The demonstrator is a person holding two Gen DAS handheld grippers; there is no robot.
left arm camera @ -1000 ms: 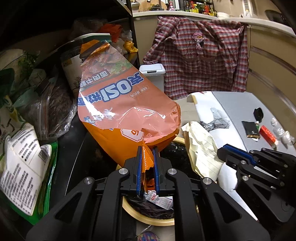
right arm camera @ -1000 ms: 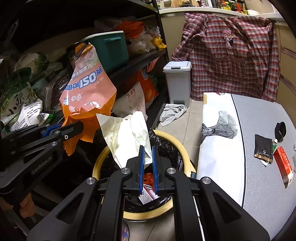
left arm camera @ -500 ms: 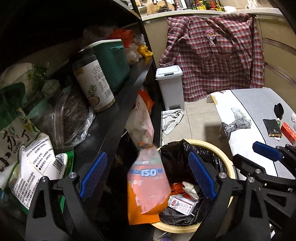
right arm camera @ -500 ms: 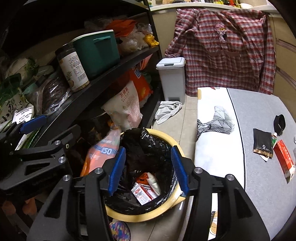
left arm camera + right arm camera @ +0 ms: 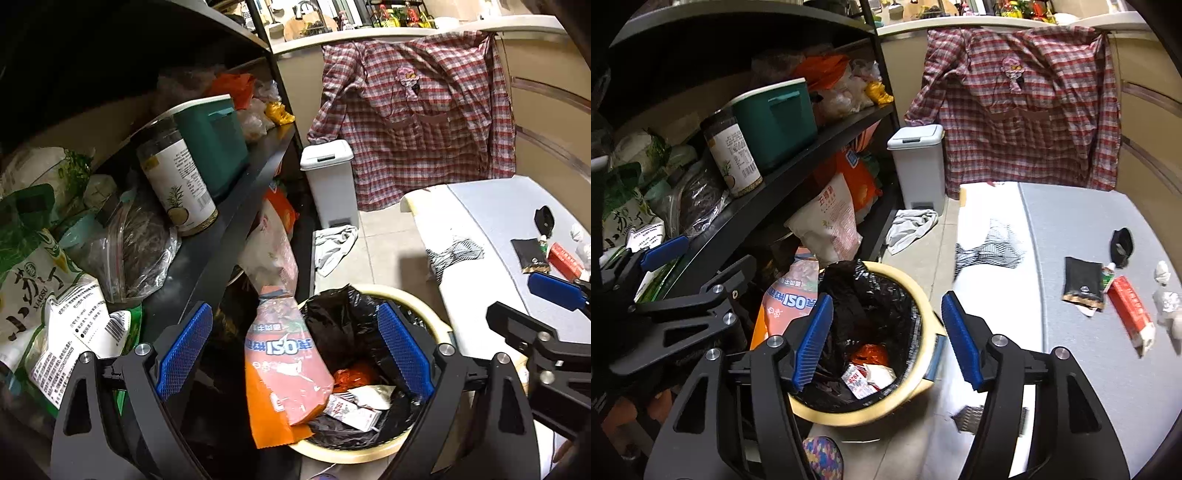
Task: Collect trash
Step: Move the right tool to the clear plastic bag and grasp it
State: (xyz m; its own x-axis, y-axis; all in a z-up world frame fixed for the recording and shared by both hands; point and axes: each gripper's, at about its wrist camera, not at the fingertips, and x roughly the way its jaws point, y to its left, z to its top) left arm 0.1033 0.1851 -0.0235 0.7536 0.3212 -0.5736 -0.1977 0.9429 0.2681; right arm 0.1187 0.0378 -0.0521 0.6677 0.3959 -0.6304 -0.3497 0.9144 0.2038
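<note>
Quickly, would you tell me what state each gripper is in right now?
Left gripper: open, holding nothing.
Right gripper: jaws just opening, nothing between them.

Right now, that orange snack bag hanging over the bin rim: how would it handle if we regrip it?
Probably floppy: the orange snack bag is thin creased film, draped over the bin rim. Likely very light, it looks empty and flattened. Its glossy surface may be slippery, and it could slide off outside the rim if nudged.

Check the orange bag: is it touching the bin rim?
Touching. The left wrist view shows the orange bag draped over the near-left bin rim, its lower end hanging outside, clear of the open left gripper.
</note>
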